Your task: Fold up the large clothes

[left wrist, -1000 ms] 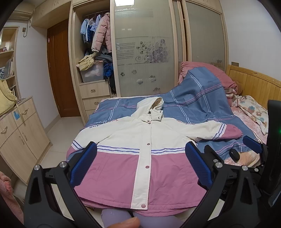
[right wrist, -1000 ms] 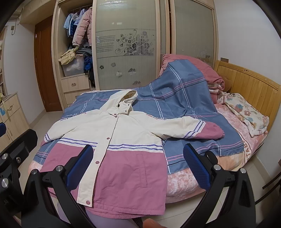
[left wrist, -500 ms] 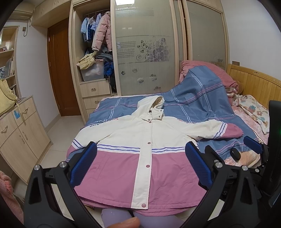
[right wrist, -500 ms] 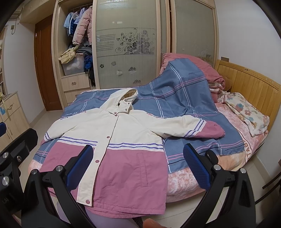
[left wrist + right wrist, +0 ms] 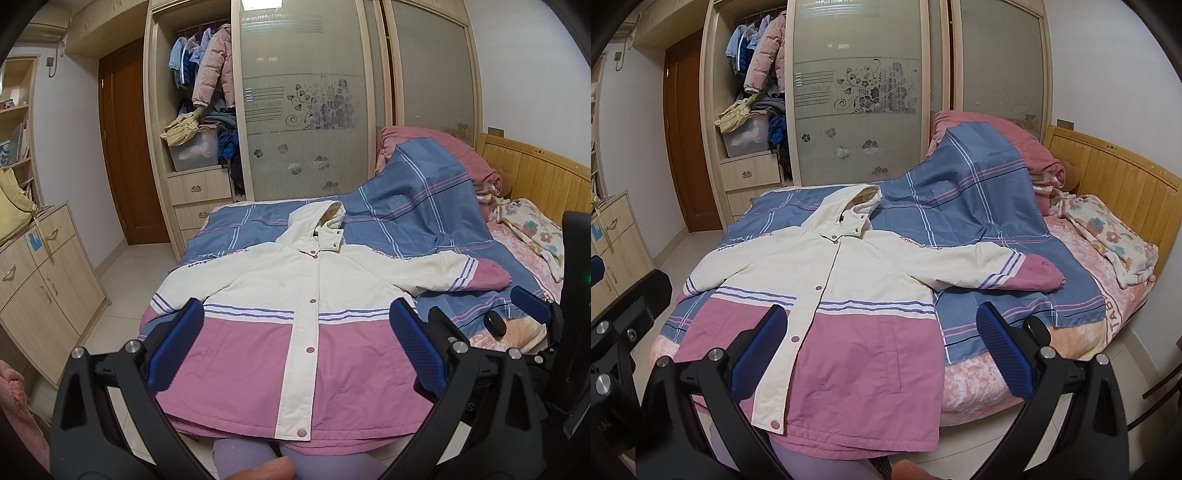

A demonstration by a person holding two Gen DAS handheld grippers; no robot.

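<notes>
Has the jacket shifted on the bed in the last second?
No. The jacket keeps its place against the striped quilt in both views.

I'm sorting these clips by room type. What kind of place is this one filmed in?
Almost certainly a home bedroom. A bed with a blue plaid cover fills the middle, backed by a wooden headboard, and a sliding-door wardrobe stands open with coats hanging inside. A cream and pink jacket lies spread on the bed.

The jacket (image 5: 314, 314) is cream on top and pink below, with thin purple stripes between and pink snaps down the front. The bedspread (image 5: 960, 206) is blue with pink and white lines. Each gripper (image 5: 295, 350) (image 5: 882, 354) is black with blue pads. The cupboard glass (image 5: 306, 110) bears what looks like a purple flower print.
</notes>
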